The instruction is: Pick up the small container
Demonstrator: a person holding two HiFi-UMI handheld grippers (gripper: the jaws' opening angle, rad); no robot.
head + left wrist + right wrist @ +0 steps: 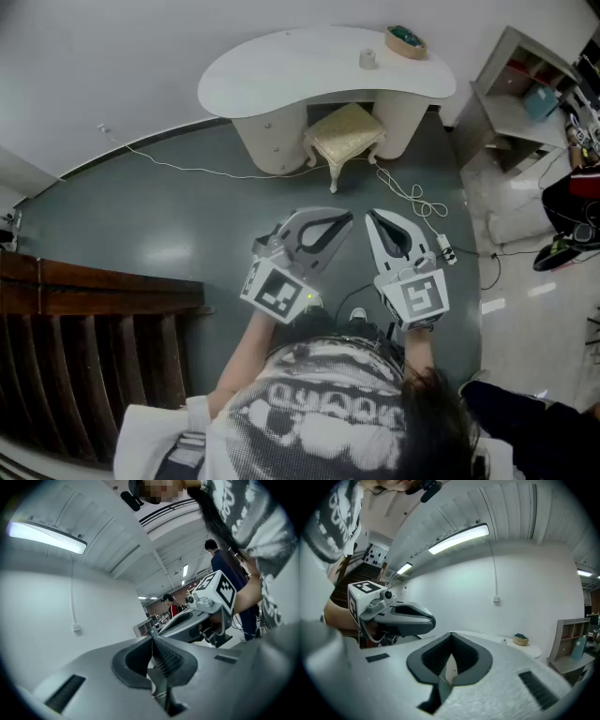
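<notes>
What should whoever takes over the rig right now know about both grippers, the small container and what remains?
Left gripper: shut, empty, held near the chest.
Right gripper: shut, empty, beside it.
Small container: stands on the white table ahead, near a bowl with green contents; both grippers are well short of it.
Done: nothing, container untouched.
Left: approach the table, open one gripper, close on the container, lift.

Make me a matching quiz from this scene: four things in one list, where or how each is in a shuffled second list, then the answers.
1 small container
2 cushioned stool
3 white cable
4 right claw

A lying on the grey floor
B shut, empty
C on the white table
D partly under the table

Pairs: 1-C, 2-D, 3-A, 4-B
</notes>
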